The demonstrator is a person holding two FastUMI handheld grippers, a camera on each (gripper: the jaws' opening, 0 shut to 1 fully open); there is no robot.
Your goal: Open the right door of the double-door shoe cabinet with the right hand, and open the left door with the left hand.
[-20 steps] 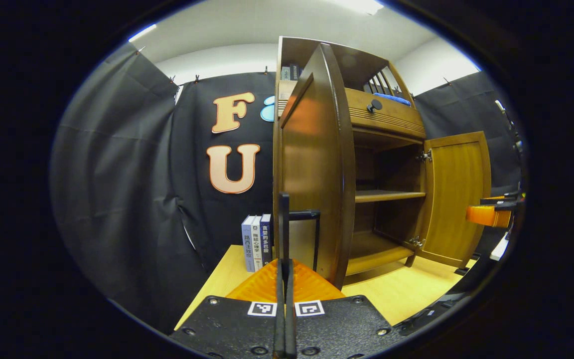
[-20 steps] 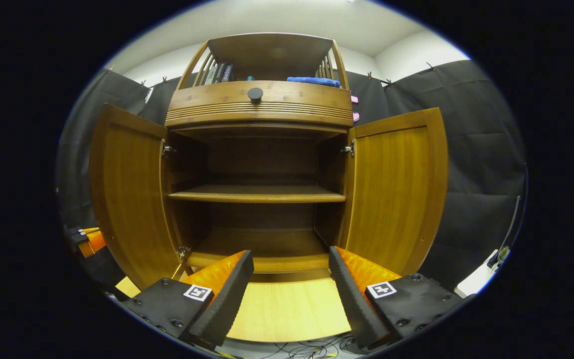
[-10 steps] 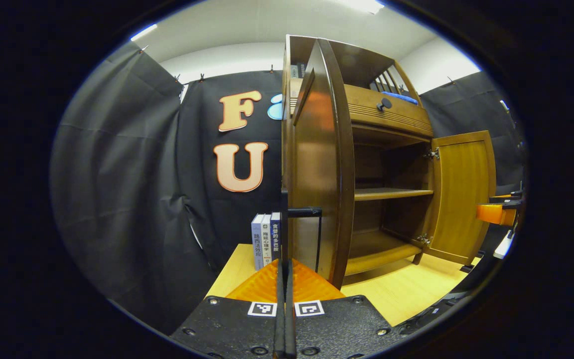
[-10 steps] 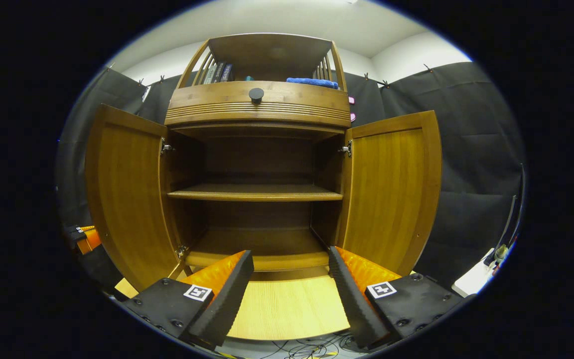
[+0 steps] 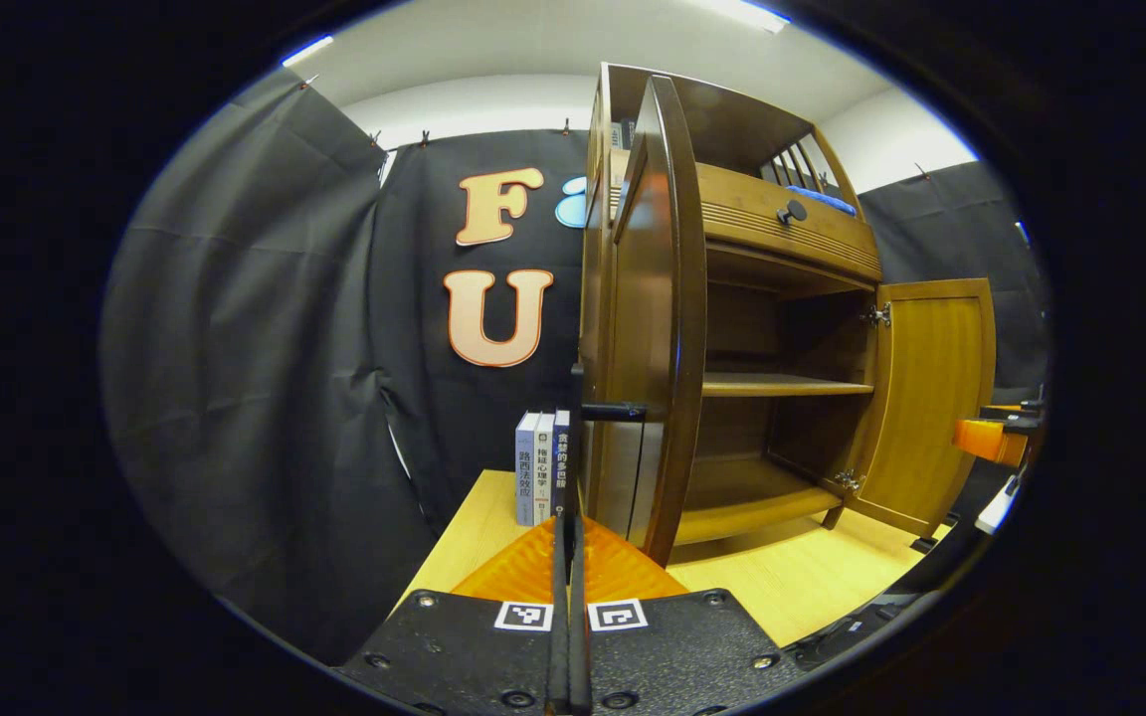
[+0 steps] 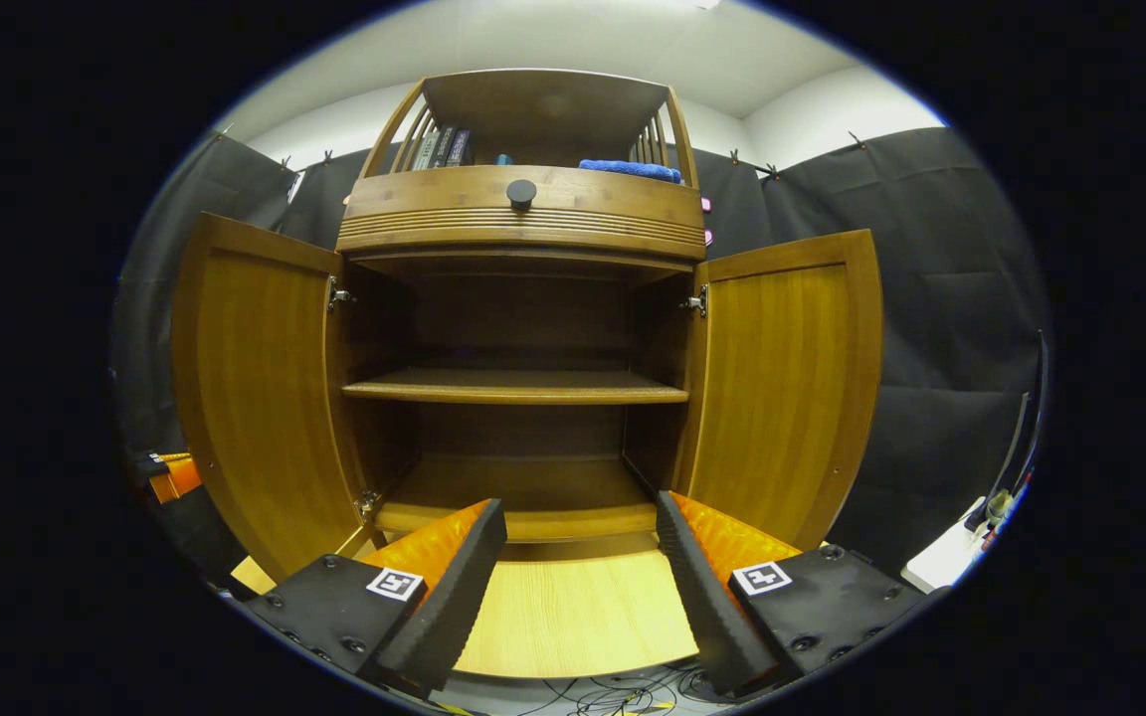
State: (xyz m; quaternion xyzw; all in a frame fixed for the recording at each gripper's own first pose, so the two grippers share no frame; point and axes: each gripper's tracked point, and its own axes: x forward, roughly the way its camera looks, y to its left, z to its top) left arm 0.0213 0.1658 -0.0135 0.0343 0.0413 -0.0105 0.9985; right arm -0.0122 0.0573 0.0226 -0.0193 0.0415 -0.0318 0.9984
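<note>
The wooden shoe cabinet (image 6: 523,214) stands with both doors swung out and its inner shelf (image 6: 518,386) bare. In the left gripper view the left door (image 5: 648,328) is seen almost edge-on. My left gripper (image 5: 569,527) is shut on that door's thin black handle (image 5: 573,438), and it also appears low beside the left door (image 6: 255,388) as the left gripper (image 6: 170,477). My right gripper (image 6: 581,517) is open in front of the cabinet's bottom shelf, holding nothing, clear of the right door (image 6: 782,388). The right door (image 5: 931,398) and the right gripper (image 5: 991,438) sit at the far right.
Three books (image 5: 541,467) stand on the light wooden table (image 6: 573,617) left of the cabinet. A drawer with a round black knob (image 6: 521,191) tops the doors, with a blue cloth (image 6: 631,169) and more books above. Cables (image 6: 623,696) lie below the table's front edge.
The left door has swung further out with my left gripper on its handle, and it now looks more edge-on. The right gripper has barely shifted.
</note>
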